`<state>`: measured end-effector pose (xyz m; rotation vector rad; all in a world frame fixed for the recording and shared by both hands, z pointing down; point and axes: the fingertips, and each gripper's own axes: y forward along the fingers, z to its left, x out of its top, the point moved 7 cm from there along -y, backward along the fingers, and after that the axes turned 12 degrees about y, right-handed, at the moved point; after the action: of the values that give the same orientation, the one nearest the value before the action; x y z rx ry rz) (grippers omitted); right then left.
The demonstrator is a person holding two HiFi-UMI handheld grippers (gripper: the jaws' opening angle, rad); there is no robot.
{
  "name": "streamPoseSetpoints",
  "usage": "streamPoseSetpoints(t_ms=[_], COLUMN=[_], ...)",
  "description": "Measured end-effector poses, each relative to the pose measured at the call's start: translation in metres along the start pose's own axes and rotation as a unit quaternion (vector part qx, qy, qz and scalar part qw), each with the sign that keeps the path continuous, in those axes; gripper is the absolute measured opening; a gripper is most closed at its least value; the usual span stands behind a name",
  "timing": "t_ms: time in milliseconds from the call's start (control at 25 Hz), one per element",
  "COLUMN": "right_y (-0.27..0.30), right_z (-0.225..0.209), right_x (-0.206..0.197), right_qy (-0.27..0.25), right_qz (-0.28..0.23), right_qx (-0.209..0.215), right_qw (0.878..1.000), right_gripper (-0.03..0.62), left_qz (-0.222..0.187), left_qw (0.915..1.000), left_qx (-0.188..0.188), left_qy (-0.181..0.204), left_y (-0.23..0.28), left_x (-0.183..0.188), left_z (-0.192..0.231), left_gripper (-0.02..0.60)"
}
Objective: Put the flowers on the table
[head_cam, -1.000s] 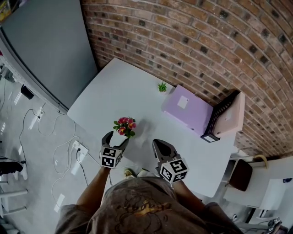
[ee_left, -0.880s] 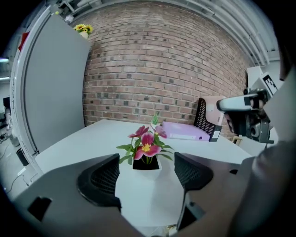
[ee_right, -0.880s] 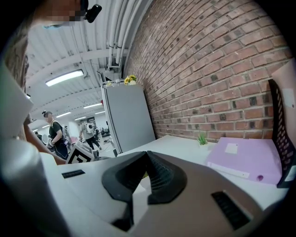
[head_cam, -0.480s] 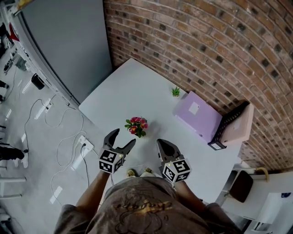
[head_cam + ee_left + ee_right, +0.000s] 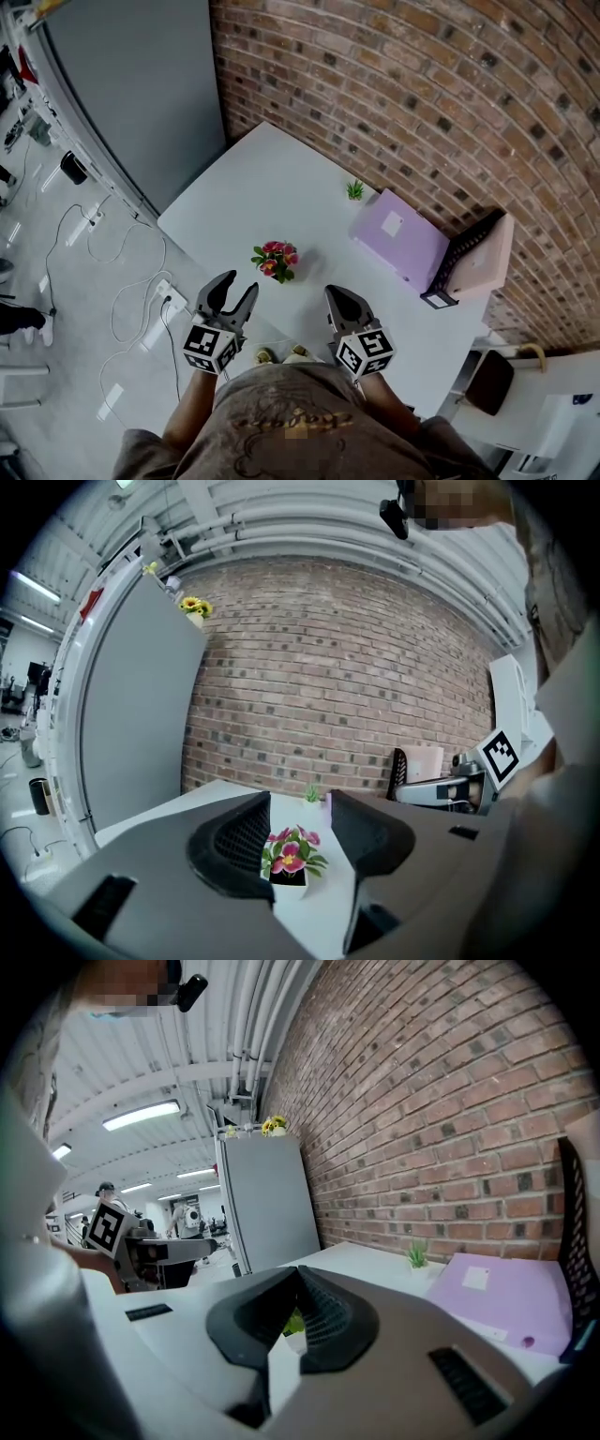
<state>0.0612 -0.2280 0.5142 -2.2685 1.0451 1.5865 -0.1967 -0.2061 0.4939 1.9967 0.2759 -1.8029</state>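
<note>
The flowers (image 5: 275,262), pink blooms in a small white pot, stand upright on the white table (image 5: 272,187) near its front edge. My left gripper (image 5: 230,292) hovers just short of them, apart from the pot. Its jaws have just been closing and stand partly open with nothing between them. In the left gripper view the flowers (image 5: 293,853) show on the table beyond the left gripper (image 5: 301,799). My right gripper (image 5: 342,302) hangs to the right of the flowers, shut and empty. In the right gripper view, its tips (image 5: 298,1271) meet.
A lilac box (image 5: 398,239) and a black rack with a pale board (image 5: 469,255) lie at the table's right end by the brick wall. A tiny green plant (image 5: 355,190) stands near the wall. A grey cabinet (image 5: 131,84) stands left, with cables and a power strip (image 5: 169,302) on the floor.
My left gripper has drawn back from the flower pot towards the person and risen, with its jaws narrower than before. The flowers stay on the table. The right gripper has kept still.
</note>
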Motion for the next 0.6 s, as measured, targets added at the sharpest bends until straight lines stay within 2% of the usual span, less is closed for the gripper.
streamPoseSetpoints(t_ms=[120,240,360,600], right_y=[-0.004,-0.009,-0.010,-0.010], right_z=[-0.003,-0.006,-0.007,-0.010], right_x=[0.001,0.002,0.001,-0.002], right_qy=[-0.005,-0.009,-0.019,-0.022], right_qz=[-0.003,-0.007,-0.011,-0.016], right_qx=[-0.004,-0.006,-0.004,-0.006], right_qw=[1.000,1.000,1.000,1.000], right_gripper=[0.002,0.002,0.002,0.002], left_qz=[0.003,-0.003,-0.012,0.006], left_qw=[0.9998,0.9997,0.9997,0.9997], left_qx=[0.011,0.021,0.022,0.024], left_qy=[-0.017,-0.008,0.008,-0.002], left_y=[-0.005,-0.006,-0.007,-0.005], left_x=[0.000,-0.007,-0.018,-0.024], left_z=[-0.001,0.001,0.004,0.002], left_gripper=[0.133,0.056,0.031,0.021])
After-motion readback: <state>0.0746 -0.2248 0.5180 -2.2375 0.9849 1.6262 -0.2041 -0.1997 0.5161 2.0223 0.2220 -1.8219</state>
